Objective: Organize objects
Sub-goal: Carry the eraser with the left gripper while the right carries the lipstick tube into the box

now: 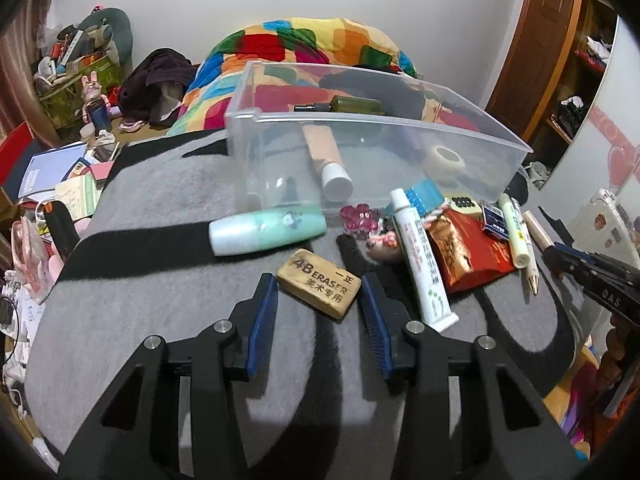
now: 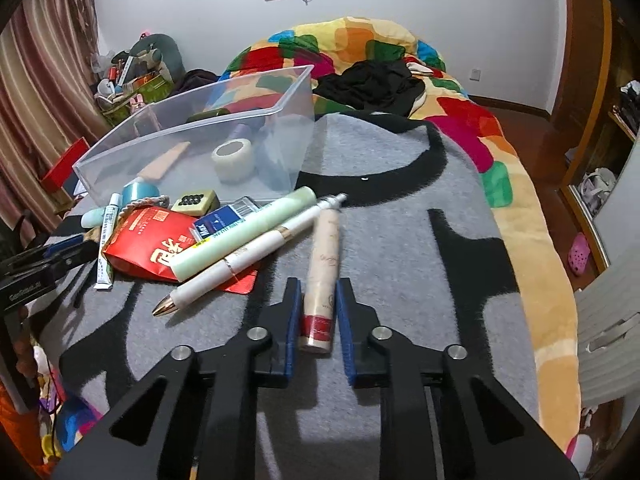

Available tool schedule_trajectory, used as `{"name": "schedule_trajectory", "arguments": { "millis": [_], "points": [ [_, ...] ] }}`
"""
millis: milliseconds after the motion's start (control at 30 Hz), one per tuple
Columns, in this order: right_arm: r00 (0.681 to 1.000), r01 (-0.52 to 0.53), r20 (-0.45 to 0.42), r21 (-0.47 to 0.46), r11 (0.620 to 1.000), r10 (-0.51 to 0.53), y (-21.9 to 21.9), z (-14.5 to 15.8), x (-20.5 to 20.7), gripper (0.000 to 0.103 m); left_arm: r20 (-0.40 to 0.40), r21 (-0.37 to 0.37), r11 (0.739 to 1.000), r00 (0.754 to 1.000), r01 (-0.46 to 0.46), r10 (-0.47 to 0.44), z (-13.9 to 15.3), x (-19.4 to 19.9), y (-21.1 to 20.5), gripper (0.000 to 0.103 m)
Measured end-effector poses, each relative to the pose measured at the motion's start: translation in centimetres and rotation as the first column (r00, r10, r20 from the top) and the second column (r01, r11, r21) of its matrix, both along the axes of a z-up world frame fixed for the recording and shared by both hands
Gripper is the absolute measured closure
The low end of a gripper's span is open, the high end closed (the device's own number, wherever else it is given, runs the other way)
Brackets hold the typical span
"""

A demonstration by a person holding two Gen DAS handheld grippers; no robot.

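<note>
My left gripper (image 1: 318,279) is shut on a tan "4B" eraser (image 1: 318,288) that lies on the grey-and-black blanket (image 1: 140,300), with a blue pad at each end of it. My right gripper (image 2: 319,282) is shut on a beige tube with a red band (image 2: 324,248), which lies flat and points away. Behind both stands a clear plastic bin (image 1: 376,128) holding a beige white-capped tube (image 1: 326,156), a tape roll (image 1: 444,160) and a dark green bottle (image 1: 356,105). In front of it lie a mint bottle (image 1: 268,230), a white tube (image 1: 420,264), a red packet (image 1: 476,248) and pens (image 1: 534,256).
In the right wrist view a white pen (image 2: 240,264) and a pale green tube (image 2: 244,232) lie just left of the held tube. A colourful quilt (image 2: 460,128) with black clothes covers the bed behind. Clutter fills the floor at the left (image 1: 60,184); a wardrobe (image 1: 560,60) stands at the right.
</note>
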State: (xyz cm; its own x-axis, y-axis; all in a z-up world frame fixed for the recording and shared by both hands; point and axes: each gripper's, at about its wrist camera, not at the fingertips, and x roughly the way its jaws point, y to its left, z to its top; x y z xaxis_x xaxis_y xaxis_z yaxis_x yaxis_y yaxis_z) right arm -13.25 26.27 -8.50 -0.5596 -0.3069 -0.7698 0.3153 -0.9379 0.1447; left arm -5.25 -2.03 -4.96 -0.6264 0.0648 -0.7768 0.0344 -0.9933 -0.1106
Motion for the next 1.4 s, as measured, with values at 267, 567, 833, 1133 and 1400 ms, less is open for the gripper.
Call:
{"name": "schedule_trajectory", "arguments": {
  "millis": [267,567,833,1133,1400],
  "points": [
    [0.999,0.02,-0.05,-0.015,1.0,-0.021,0.6,1.4,0.8,0.089,-0.063,0.023,0.999,0.998,-0.022,0.024,2.1,1.9,-0.7,0.06],
    [0.988,-0.003,-0.155,-0.079,0.997,-0.01,0.0,5.7,1.2,0.089,-0.174,0.039,0.999,0.984,-0.016,0.023,6.0,1.5,-0.5,0.06],
    [0.978,-0.064,-0.206,-0.097,0.993,0.043,-3.4,7.8,-0.4,0.089,-0.212,0.057,0.998,0.977,-0.019,0.03,7.5,-0.4,-0.5,0.06],
    [0.975,-0.136,-0.194,-0.112,0.984,0.112,-8.0,8.3,-3.8,0.089,-0.189,0.077,0.996,0.98,-0.041,0.055,7.5,-3.7,-1.5,0.06],
    [0.979,-0.16,-0.142,-0.102,0.982,0.145,-11.2,7.8,-7.2,0.089,-0.127,0.092,0.994,0.989,-0.061,0.073,6.3,-7.2,-2.7,0.06]
  ]
}}
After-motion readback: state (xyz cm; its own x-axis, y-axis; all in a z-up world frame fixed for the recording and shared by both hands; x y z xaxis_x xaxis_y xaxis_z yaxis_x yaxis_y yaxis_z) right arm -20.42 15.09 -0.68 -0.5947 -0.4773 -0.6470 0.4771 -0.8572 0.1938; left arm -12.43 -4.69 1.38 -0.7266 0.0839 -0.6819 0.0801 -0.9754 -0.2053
